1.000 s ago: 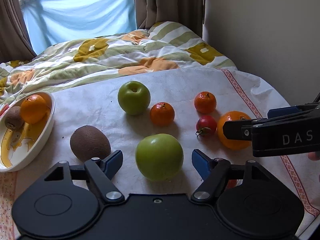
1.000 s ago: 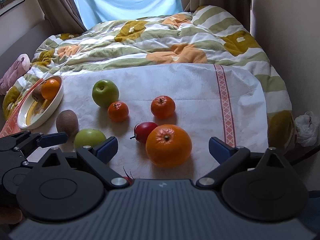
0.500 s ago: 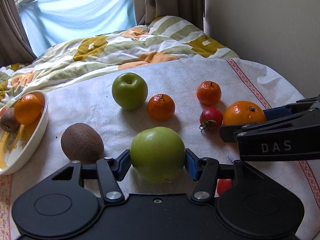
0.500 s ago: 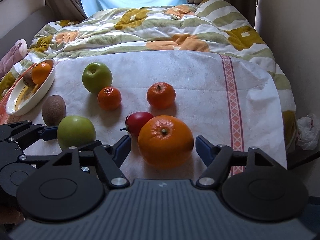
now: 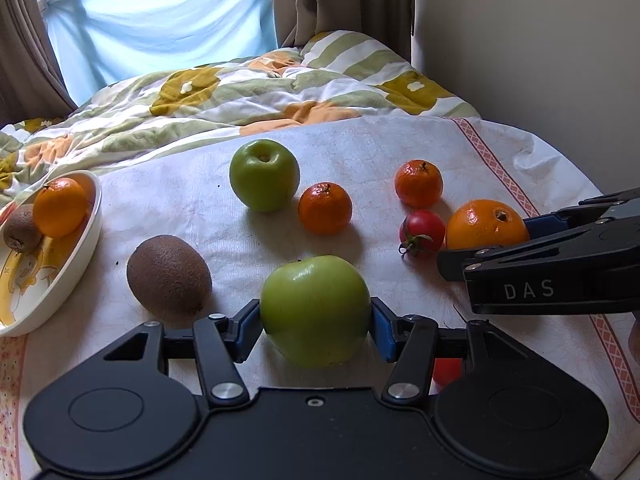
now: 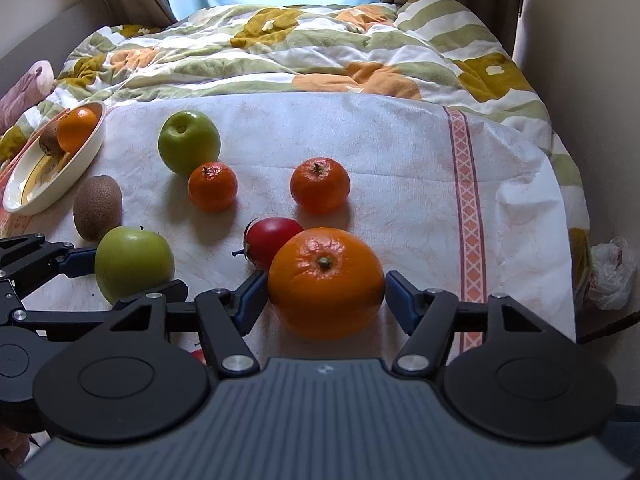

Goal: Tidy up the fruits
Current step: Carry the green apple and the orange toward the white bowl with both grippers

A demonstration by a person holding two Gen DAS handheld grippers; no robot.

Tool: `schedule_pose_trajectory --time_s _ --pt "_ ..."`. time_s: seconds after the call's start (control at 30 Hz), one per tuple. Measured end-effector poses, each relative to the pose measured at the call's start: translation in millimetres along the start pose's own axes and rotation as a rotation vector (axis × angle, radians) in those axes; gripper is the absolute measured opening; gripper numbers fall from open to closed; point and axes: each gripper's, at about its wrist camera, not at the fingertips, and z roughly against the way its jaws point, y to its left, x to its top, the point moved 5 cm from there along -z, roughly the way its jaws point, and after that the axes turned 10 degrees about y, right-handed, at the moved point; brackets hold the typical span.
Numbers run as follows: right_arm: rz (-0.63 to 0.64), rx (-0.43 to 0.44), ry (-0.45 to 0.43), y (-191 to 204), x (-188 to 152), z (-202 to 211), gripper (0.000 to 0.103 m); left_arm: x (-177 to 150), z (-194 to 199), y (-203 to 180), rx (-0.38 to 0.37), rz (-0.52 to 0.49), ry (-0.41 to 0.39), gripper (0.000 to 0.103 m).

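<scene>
My left gripper (image 5: pixel 315 326) is shut on a green apple (image 5: pixel 315 310), its blue pads pressed on both sides; the apple also shows in the right wrist view (image 6: pixel 134 262). My right gripper (image 6: pixel 325 300) is shut on a large orange (image 6: pixel 326 282), also visible in the left wrist view (image 5: pixel 486 224). On the white cloth lie a second green apple (image 5: pixel 264 174), two mandarins (image 5: pixel 325 208) (image 5: pixel 419 183), a red tomato (image 5: pixel 422 230) and a kiwi (image 5: pixel 168 274). A white bowl (image 5: pixel 82 248) at the left holds an orange (image 5: pixel 60 207) and a kiwi (image 5: pixel 20 227).
A flowered quilt (image 6: pixel 300 48) covers the bed behind the cloth. The wall is close on the right. A crumpled white bag (image 6: pixel 612 272) lies beyond the cloth's right edge. Something red (image 5: pixel 448 370) shows under my left gripper.
Both grippers moved forward around their fruits and closed: the left onto the near green apple, the right onto the large orange.
</scene>
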Motion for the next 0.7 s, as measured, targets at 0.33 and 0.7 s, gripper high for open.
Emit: schedule_pose_trajectory --time_s 0.33,0.7 --pt "-0.016 0.004 -0.011 -1 -3 4 0.075 -3 10 2 0.003 0.005 -0.014 0.060" --pt "-0.050 0.022 -0.063 7 0 43 0.075 4 50 18 0.002 0.033 -0.085 0.060"
